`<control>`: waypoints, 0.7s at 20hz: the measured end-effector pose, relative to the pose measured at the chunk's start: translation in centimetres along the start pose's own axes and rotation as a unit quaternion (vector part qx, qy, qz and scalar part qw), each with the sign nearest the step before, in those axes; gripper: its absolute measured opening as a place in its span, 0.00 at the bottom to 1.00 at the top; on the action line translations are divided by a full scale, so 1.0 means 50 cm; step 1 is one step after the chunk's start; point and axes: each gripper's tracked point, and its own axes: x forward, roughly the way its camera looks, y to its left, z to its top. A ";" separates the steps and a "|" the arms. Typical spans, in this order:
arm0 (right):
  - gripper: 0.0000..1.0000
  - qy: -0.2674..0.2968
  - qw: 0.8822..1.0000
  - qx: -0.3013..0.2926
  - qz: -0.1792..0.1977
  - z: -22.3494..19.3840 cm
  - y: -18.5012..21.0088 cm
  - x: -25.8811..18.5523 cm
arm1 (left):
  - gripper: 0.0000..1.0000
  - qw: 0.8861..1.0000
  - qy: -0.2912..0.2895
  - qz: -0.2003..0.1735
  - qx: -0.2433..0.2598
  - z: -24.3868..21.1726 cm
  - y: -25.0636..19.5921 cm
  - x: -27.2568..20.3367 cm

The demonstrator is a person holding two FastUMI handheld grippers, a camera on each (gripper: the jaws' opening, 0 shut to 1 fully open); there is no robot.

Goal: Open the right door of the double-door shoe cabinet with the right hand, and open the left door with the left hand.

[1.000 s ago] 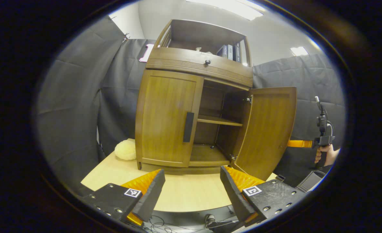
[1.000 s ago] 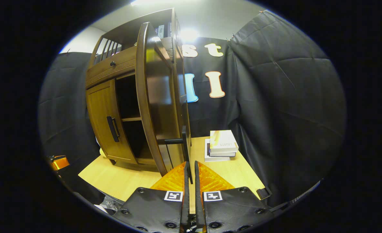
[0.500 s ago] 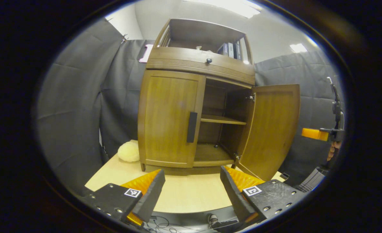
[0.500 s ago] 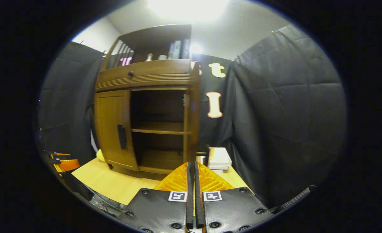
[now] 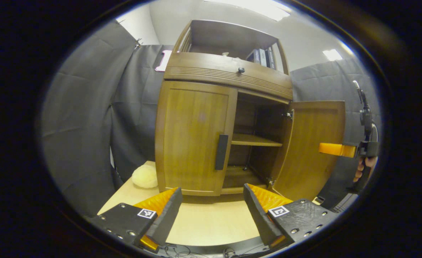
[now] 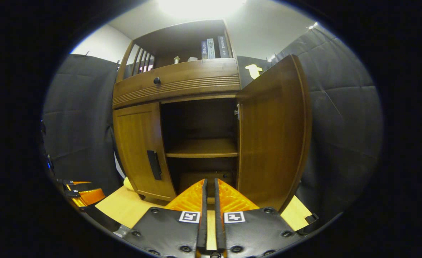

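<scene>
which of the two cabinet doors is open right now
The right door is open, swung wide so the inner shelf shows. The left door sits flush and closed, its dark handle untouched.

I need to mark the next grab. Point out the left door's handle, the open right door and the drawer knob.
handle (image 5: 221, 152), left gripper view, middle of the bar
right door (image 6: 271, 139), right gripper view, inner face
knob (image 5: 241, 70), left gripper view, its front
</scene>
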 end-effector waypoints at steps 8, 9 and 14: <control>0.98 0.008 1.000 0.001 0.002 -0.022 0.033 0.102 | 1.00 1.000 -0.001 -0.001 0.032 0.022 0.009 0.071; 0.98 0.011 1.000 0.005 0.004 -0.028 0.038 0.112 | 1.00 0.999 0.003 0.000 0.035 0.021 0.011 0.080; 0.98 0.020 0.999 0.009 0.026 -0.040 0.070 0.163 | 1.00 0.999 0.003 -0.011 0.047 0.023 -0.008 0.106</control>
